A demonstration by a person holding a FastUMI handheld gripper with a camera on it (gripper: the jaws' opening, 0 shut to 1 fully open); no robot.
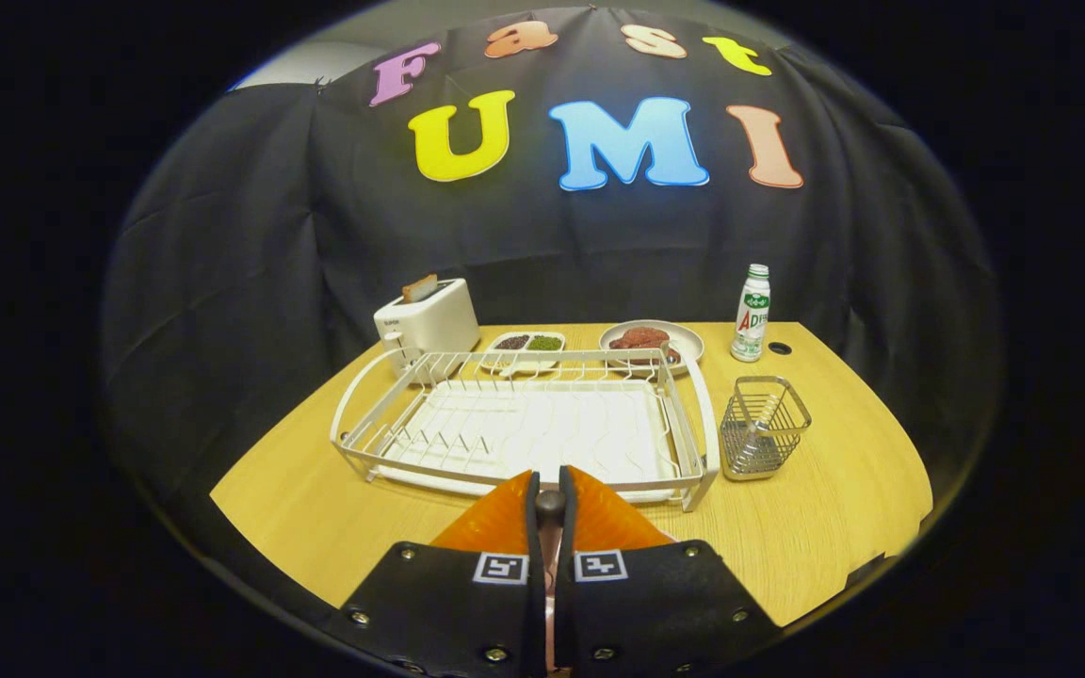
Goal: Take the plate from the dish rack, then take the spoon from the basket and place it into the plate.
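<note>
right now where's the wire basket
In the gripper view the wire basket stands on the table beyond the shut claw, just right of the dish rack, nearer than the bottle.

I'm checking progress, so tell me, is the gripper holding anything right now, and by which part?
The gripper has its fingers nearly shut on a thin dark rounded object, pinched at its end. What the object is cannot be told.

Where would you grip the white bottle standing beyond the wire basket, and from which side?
Grip the bottle around its straight upright body, below the cap, probably coming from the near right: the wire basket stands just before it, the food plate to its left. The gripper, by the dish rack's near rail, is shut on a small dark thing.
</note>
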